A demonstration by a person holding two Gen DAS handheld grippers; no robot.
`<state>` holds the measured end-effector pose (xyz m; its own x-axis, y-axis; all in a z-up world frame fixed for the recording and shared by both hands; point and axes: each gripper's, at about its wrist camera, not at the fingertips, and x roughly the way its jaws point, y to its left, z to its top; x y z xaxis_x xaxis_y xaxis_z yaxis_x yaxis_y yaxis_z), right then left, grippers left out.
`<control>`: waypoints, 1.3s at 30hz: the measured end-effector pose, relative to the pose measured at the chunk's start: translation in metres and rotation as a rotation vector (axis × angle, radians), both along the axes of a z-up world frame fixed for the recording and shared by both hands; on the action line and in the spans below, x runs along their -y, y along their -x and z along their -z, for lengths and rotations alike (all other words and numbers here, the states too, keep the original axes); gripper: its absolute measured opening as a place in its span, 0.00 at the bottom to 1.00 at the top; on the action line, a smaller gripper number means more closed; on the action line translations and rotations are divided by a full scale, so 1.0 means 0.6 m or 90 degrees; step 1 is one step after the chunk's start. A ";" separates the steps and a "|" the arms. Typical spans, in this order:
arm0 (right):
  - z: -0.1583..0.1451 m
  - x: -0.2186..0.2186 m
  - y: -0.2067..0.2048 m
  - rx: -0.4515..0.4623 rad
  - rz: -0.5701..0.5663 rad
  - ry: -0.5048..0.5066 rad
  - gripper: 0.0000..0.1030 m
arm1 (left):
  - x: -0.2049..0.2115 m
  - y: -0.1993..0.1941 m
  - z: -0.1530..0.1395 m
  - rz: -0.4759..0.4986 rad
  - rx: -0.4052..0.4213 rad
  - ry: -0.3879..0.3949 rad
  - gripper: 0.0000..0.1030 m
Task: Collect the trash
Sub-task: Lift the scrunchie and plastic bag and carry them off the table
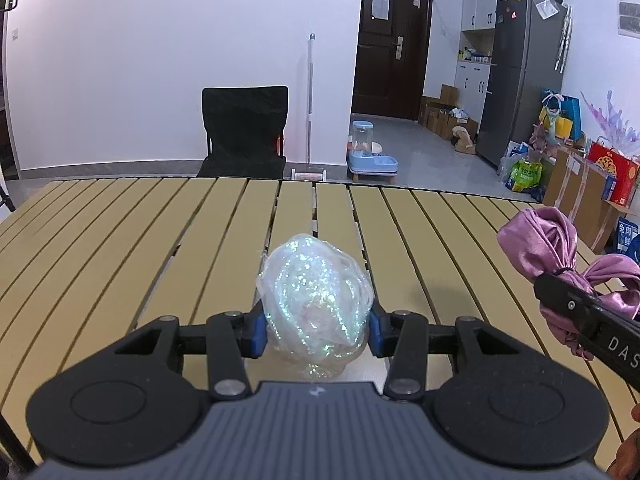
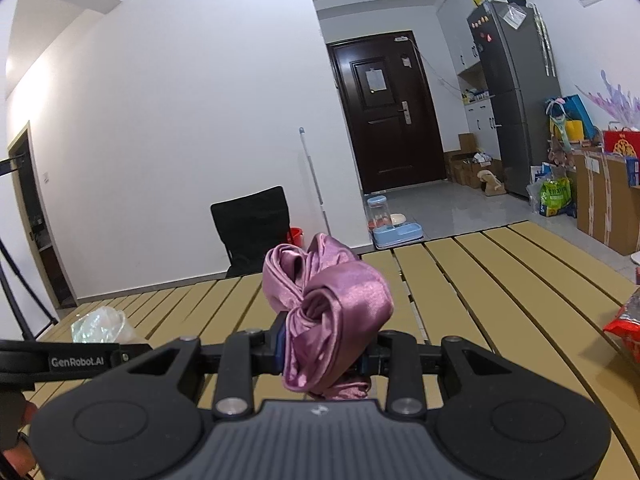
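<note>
My left gripper (image 1: 316,330) is shut on a crumpled ball of iridescent clear plastic film (image 1: 316,296), just above the yellow slatted table (image 1: 120,240). The film ball also shows at the left in the right wrist view (image 2: 100,326). My right gripper (image 2: 324,354) is shut on a bundle of pink satin ribbon (image 2: 332,304) and holds it above the table (image 2: 500,280). The ribbon and the right gripper appear at the right edge of the left wrist view (image 1: 548,248).
A red snack wrapper (image 2: 628,328) lies on the table's right edge. A black chair (image 1: 244,132) stands beyond the far edge. A blue pet feeder (image 1: 370,152), a mop, a fridge (image 1: 520,100) and boxes stand on the floor behind.
</note>
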<state>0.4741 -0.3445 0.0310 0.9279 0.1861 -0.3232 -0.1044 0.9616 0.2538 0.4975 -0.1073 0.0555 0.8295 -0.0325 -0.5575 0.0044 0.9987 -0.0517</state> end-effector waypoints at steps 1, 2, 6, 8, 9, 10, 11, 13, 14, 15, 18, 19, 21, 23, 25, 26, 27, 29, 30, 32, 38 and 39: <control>-0.002 -0.004 0.010 0.001 -0.002 0.003 0.30 | -0.002 0.010 -0.002 0.001 0.001 0.002 0.44; -0.005 -0.008 0.021 0.002 -0.004 0.007 0.29 | -0.007 0.021 -0.005 0.000 0.003 0.003 0.44; -0.010 -0.023 0.068 0.008 -0.009 0.015 0.30 | -0.022 0.062 -0.013 0.001 0.007 0.006 0.44; -0.011 -0.031 0.092 0.010 -0.012 0.019 0.30 | -0.032 0.084 -0.019 0.002 0.012 0.005 0.44; -0.010 -0.036 0.103 0.010 -0.014 0.021 0.30 | -0.036 0.097 -0.021 0.002 0.014 0.005 0.44; -0.009 -0.041 0.115 0.010 -0.017 0.024 0.30 | -0.041 0.111 -0.023 0.002 0.016 0.004 0.44; -0.009 -0.048 0.126 0.010 -0.019 0.026 0.30 | -0.045 0.123 -0.025 0.002 0.019 0.003 0.44; -0.006 -0.060 0.149 0.010 -0.024 0.030 0.30 | -0.053 0.149 -0.028 0.001 0.023 0.002 0.44; -0.005 -0.065 0.162 0.010 -0.027 0.031 0.30 | -0.056 0.160 -0.028 0.002 0.023 0.002 0.44; -0.004 -0.071 0.174 0.010 -0.029 0.033 0.30 | -0.061 0.174 -0.029 0.003 0.024 0.002 0.44; 0.002 -0.088 0.212 0.007 -0.038 0.038 0.29 | -0.071 0.210 -0.029 0.002 0.026 -0.002 0.44; 0.005 -0.094 0.223 0.006 -0.041 0.041 0.29 | -0.074 0.222 -0.028 0.002 0.026 -0.004 0.44; 0.011 -0.104 0.247 0.003 -0.047 0.046 0.30 | -0.080 0.245 -0.025 0.001 0.023 -0.009 0.44; 0.018 -0.114 0.270 -0.003 -0.054 0.050 0.30 | -0.087 0.266 -0.020 0.001 0.018 -0.009 0.44; 0.026 -0.122 0.291 -0.010 -0.060 0.054 0.30 | -0.094 0.285 -0.014 0.000 0.011 -0.008 0.44; 0.031 -0.128 0.301 -0.014 -0.063 0.056 0.30 | -0.096 0.294 -0.011 0.000 0.009 -0.009 0.44; 0.036 -0.132 0.311 -0.019 -0.066 0.057 0.30 | -0.099 0.303 -0.008 -0.001 0.005 -0.009 0.44; 0.045 -0.138 0.328 -0.029 -0.072 0.061 0.30 | -0.105 0.319 0.001 -0.001 -0.001 -0.011 0.44; 0.051 -0.142 0.337 -0.036 -0.076 0.064 0.30 | -0.108 0.326 0.006 -0.001 -0.005 -0.011 0.44; 0.062 -0.151 0.354 -0.048 -0.081 0.070 0.30 | -0.114 0.341 0.016 -0.002 -0.013 -0.011 0.44; 0.092 -0.172 0.398 -0.084 -0.096 0.088 0.30 | -0.130 0.387 0.050 -0.005 -0.037 -0.014 0.44; 0.095 -0.174 0.403 -0.088 -0.097 0.090 0.30 | -0.132 0.392 0.056 -0.006 -0.042 -0.015 0.44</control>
<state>0.2321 -0.2400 -0.0263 0.8374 0.2646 -0.4783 -0.2249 0.9643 0.1398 0.2620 -0.0284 0.0217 0.7910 -0.0118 -0.6117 -0.0074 0.9996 -0.0288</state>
